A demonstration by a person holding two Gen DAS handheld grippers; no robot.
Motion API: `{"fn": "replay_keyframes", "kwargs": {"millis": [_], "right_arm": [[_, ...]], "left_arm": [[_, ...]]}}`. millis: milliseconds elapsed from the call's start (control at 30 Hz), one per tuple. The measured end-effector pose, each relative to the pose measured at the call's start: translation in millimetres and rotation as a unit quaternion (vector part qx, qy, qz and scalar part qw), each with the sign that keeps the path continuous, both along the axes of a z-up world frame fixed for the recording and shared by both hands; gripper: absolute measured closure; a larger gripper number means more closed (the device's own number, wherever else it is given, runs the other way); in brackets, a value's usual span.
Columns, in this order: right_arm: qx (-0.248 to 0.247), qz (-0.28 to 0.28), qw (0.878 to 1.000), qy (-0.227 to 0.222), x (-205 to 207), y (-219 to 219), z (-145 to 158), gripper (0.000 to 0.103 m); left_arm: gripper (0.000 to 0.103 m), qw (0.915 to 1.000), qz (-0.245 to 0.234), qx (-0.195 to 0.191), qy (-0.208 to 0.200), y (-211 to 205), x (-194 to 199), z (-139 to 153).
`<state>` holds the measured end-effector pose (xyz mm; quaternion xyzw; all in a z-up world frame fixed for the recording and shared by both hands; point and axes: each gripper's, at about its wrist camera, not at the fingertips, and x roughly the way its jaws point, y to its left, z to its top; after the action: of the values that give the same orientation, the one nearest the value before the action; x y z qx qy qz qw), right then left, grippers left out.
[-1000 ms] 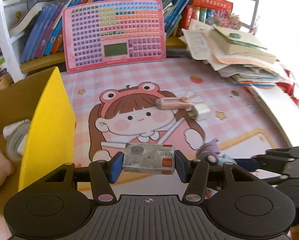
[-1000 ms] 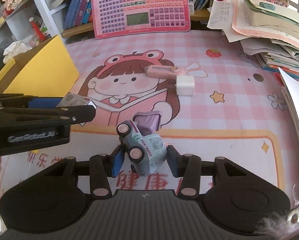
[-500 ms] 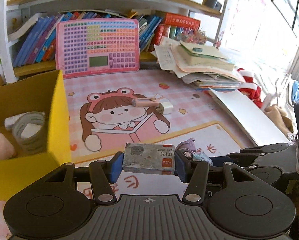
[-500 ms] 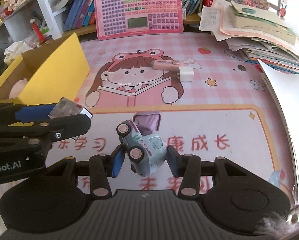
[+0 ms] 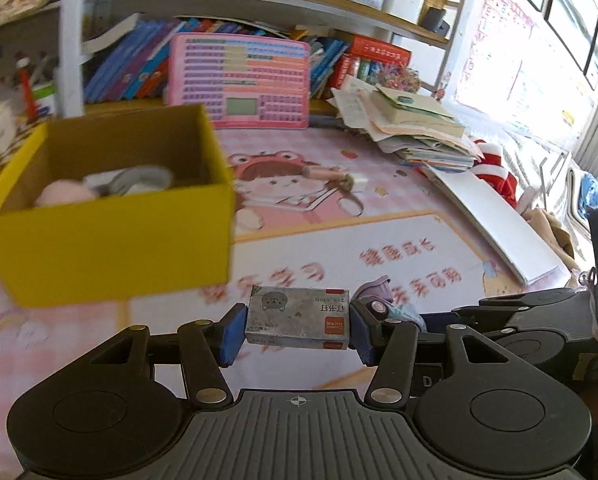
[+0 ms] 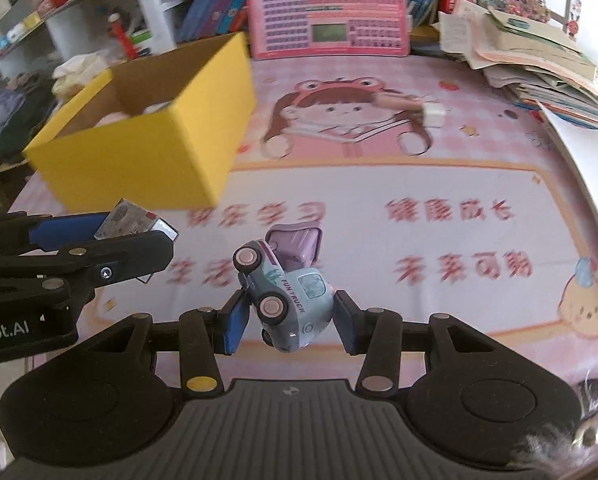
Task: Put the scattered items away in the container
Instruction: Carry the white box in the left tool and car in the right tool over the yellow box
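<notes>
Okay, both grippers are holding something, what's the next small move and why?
Probably carry the left gripper over the yellow box and release there. It is clamped on the staple box, the yellow box sits open ahead to its left, and neither held item is above the opening yet.

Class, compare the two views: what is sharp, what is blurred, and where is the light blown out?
Left wrist view: the staple box in the left gripper is sharp, the yellow box and mat smeared, the window blown out. Right wrist view: the toy truck is crisp, the mat's lettering streaked.
</notes>
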<state>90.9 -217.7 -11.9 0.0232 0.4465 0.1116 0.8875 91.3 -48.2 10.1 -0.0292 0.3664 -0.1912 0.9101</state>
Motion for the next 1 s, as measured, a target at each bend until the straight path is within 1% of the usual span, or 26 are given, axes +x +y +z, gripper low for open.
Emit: {"fn": "replay_keyframes", "kwargs": {"millis": [267,433,767,1000], "right_arm": [[-0.007,0.029,1.0,0.001,-37.1,47.0,1.2,0.06],[-0.019,0.058,0.998,-0.004,-54.5,72.3,6.5,0.06],[-0.043,0.129,0.991,-0.016,-75.8,113.9,12.4,0.059],[-0.049,0.163,0.985,-0.024,-79.7,132.0,15.3,0.059]], "left_arm": [[0.05,0.9986,0.049,-0.015,0.015,58.3,-39.5,-4.7],[0.05,0.997,0.072,-0.025,0.015,83.3,-57.7,-4.3],[0.05,0.9938,0.104,-0.04,-0.001,112.0,-77.5,0.8],[0.05,0.9906,0.129,-0.046,-0.008,129.1,-84.3,3.6]]}}
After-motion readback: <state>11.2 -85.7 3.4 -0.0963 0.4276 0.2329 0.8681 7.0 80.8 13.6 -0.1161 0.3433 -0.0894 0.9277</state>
